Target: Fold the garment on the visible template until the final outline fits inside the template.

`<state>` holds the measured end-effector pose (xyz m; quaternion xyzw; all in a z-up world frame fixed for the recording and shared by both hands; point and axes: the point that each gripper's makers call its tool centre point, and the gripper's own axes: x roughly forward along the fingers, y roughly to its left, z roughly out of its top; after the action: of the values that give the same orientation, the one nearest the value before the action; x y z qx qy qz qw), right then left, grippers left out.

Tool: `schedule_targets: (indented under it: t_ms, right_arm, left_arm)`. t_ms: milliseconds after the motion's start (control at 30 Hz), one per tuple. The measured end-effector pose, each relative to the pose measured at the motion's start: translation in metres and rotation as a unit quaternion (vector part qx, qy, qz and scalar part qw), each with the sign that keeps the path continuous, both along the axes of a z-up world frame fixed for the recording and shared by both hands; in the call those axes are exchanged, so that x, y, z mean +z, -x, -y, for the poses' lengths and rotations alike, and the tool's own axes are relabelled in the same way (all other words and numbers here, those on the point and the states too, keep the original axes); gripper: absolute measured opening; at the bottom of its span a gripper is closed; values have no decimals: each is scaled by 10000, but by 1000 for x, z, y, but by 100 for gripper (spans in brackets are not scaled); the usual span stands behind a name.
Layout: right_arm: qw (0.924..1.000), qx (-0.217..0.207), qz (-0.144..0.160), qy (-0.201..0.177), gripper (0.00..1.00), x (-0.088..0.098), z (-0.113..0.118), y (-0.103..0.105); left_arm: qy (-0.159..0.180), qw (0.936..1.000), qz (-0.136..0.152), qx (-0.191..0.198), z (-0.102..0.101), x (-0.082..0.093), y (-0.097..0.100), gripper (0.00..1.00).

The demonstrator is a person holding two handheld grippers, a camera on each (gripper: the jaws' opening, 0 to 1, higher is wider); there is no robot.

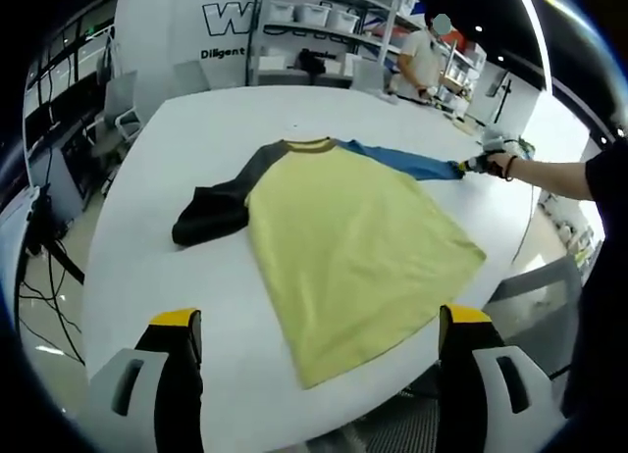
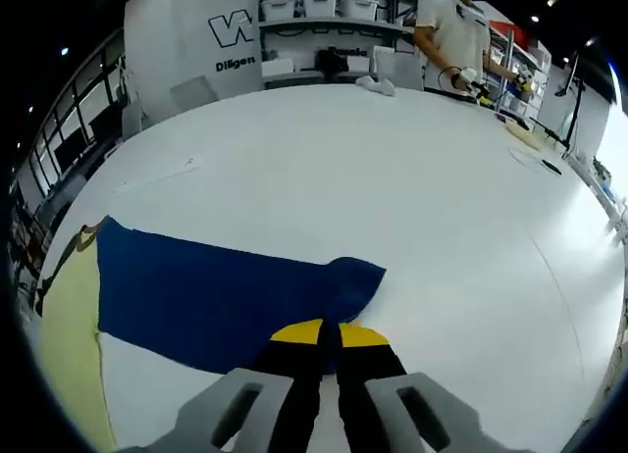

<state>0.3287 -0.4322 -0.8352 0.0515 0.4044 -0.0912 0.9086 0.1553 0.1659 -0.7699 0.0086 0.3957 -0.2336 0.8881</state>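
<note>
while left gripper (image 1: 319, 340) gapes, right gripper (image 2: 329, 350) pinches blue sleeve (image 2: 216, 301), cuff hidden.

**A:** so what's the shirt looking like?

**B:** yellow tee (image 1: 358, 257) spread flat on the white table (image 1: 196, 129), collar toward the far side. One sleeve's black (image 1: 211, 213), bunched up out to the left. The other's blue (image 2: 216, 301), pulled out straight to the right.

**A:** fully flat?

**B:** body yes, hem corner pokes toward the near table edge.
</note>
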Motion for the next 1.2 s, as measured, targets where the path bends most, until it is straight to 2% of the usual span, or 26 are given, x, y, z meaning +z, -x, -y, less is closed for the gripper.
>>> schedule_targets:
  t_ms: [100, 200, 467, 700, 967, 1200]
  right_arm:
    - [9996, 126, 187, -183, 0, 7, -4, -17]
    - [9994, 209, 168, -223, 0, 11, -9, -25]
    - [9962, 551, 435, -506, 0, 35, -47, -47]
    - [9915, 951, 512, -731, 0, 52, -97, -57]
    - [9856, 1336, 569, -868, 0, 63, -145, -68]
    - [9761, 1735, 688, -1111, 0, 78, -204, -76]
  left_arm:
    - [-8, 10000, -5, -33, 1, 0, 0, 99]
    - [-37, 10000, -12, -59, 2, -1, 1, 99]
    - [-66, 9998, 30, -199, 4, 0, 1, 99]
    - [-45, 9995, 1, -297, 7, 0, 4, 99]
    - [-44, 9995, 9, -297, 5, 1, 3, 99]
    - [-44, 9988, 60, -483, 11, 1, 4, 99]
